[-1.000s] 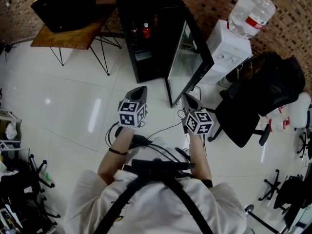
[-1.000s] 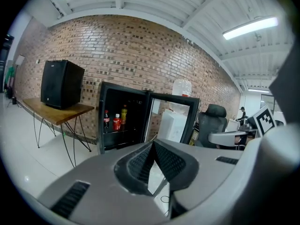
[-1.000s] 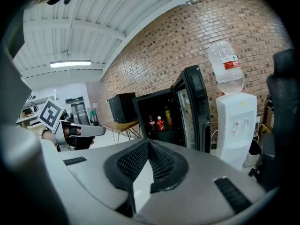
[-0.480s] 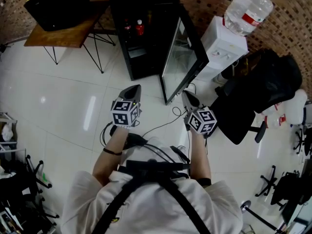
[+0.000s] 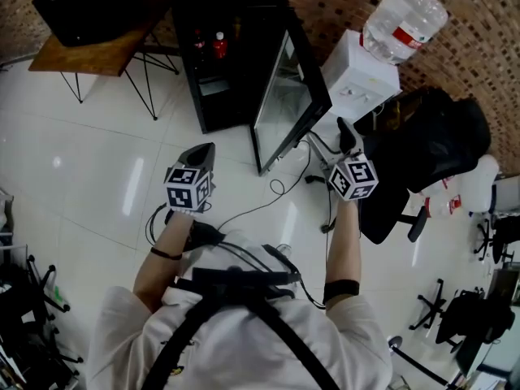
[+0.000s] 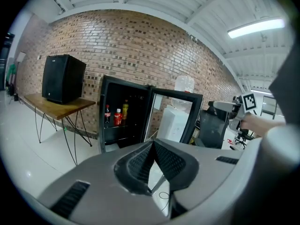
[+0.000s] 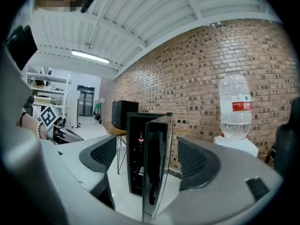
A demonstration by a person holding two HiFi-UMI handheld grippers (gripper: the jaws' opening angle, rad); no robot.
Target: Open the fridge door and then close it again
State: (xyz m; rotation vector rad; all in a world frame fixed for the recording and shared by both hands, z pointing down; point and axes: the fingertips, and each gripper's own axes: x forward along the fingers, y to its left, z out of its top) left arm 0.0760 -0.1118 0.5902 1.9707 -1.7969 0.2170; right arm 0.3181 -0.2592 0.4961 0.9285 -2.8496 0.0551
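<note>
The black fridge [image 5: 213, 51] stands against the brick wall with its glass door [image 5: 286, 96] swung wide open. Red and yellow bottles [image 6: 117, 116] sit on a shelf inside. My left gripper [image 5: 205, 151] hovers over the floor in front of the fridge, shut and empty. My right gripper [image 5: 344, 134] is to the right of the door's free edge, apart from it. Its jaws have just been opening and now stand wide with nothing between the pads. In the right gripper view the door's edge [image 7: 154, 163] appears farther off, between the spread fingers.
A white water dispenser [image 5: 357, 80] with a large bottle [image 5: 404, 19] stands right of the fridge. A black office chair [image 5: 426, 149] is close to my right hand. A wooden table [image 5: 77, 51] carries a black box [image 5: 81, 6] at the left. Cables [image 5: 272, 197] lie on the white floor.
My right gripper has moved right and up, away from the door's lower edge, and its jaws have opened. The left gripper has stayed about where it was, still shut.
</note>
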